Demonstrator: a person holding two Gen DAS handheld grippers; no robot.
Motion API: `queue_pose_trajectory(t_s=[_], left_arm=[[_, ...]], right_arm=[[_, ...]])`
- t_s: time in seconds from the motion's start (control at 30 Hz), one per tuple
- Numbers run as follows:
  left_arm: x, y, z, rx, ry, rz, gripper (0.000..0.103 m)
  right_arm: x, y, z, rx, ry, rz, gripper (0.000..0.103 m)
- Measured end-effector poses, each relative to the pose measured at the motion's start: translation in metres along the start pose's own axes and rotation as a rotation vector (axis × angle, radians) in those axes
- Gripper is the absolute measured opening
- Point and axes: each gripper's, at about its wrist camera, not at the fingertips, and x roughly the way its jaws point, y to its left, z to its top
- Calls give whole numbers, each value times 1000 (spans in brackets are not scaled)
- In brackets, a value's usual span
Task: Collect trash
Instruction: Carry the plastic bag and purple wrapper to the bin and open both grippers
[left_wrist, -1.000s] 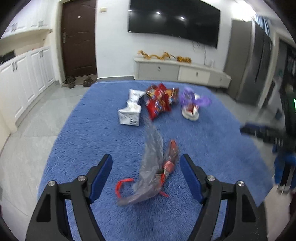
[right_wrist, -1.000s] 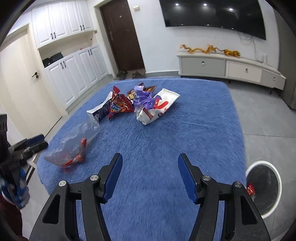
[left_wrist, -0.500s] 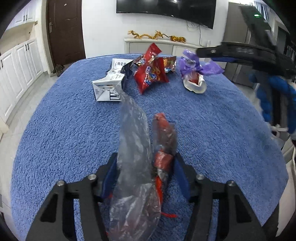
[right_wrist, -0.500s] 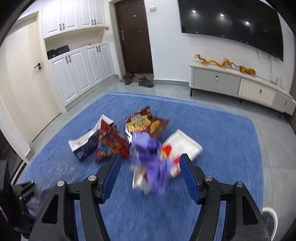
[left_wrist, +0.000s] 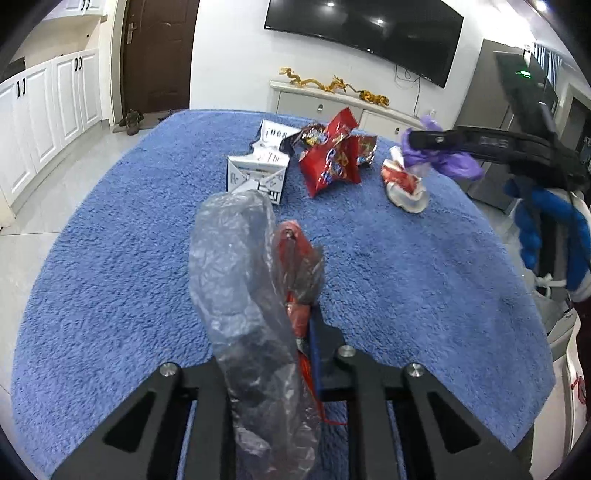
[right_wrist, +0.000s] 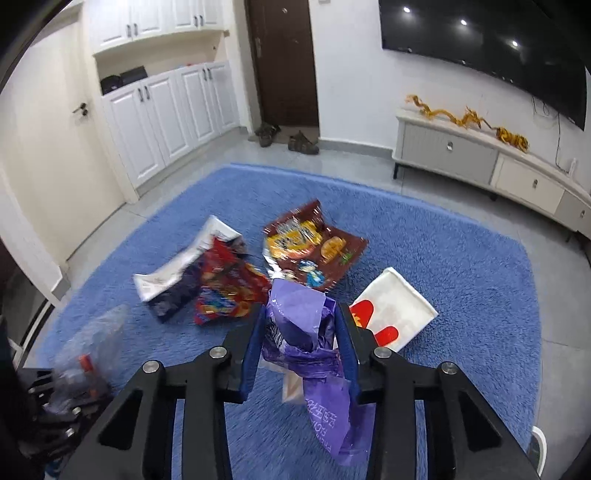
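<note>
My left gripper (left_wrist: 284, 332) is shut on a clear plastic bag with red scraps inside (left_wrist: 251, 295) and holds it above the blue rug (left_wrist: 110, 277). My right gripper (right_wrist: 301, 332) is shut on a purple plastic wrapper (right_wrist: 306, 332), lifted off the rug; it also shows in the left wrist view (left_wrist: 443, 155). On the rug lie a white and dark carton wrapper (right_wrist: 177, 273), a red snack bag (right_wrist: 229, 288), a brown snack bag (right_wrist: 310, 251) and a white and red wrapper (right_wrist: 395, 310).
A white-rimmed bin (right_wrist: 537, 446) sits at the rug's lower right edge. A low TV cabinet (right_wrist: 480, 166) stands along the far wall. White cupboards (right_wrist: 166, 118) and a dark door (right_wrist: 284, 62) with shoes (right_wrist: 288, 138) are at the back left.
My left gripper closed on the clear bag and raised it. My right gripper moved to the pile, closed on the purple wrapper and lifted it.
</note>
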Motion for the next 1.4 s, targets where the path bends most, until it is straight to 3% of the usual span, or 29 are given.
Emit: queue_pose_trajectory(t_s=[0.2, 0.37, 0.67, 0.8, 1.1, 1.23, 1.4], left_arm=[[-42, -6, -3, 7, -63, -13, 15], [-70, -18, -7, 43, -104, -4, 15], [-78, -73, 4, 172, -106, -1, 15], [-58, -124, 22, 271, -84, -22, 15], [35, -290, 56, 540, 39, -161, 15], [80, -354, 62, 592, 119, -249, 15], [138, -426, 67, 573, 252, -370, 17]], right_arm=[[-64, 7, -19, 13, -65, 22, 37], [-120, -1, -55, 48, -103, -5, 37], [-189, -65, -124, 173, -150, -118, 37], [-201, -111, -151, 251, -160, -164, 37], [-197, -225, -231, 476, -118, -294, 38], [-190, -270, -261, 561, -89, -336, 38], [-179, -313, -286, 629, -65, -371, 39]])
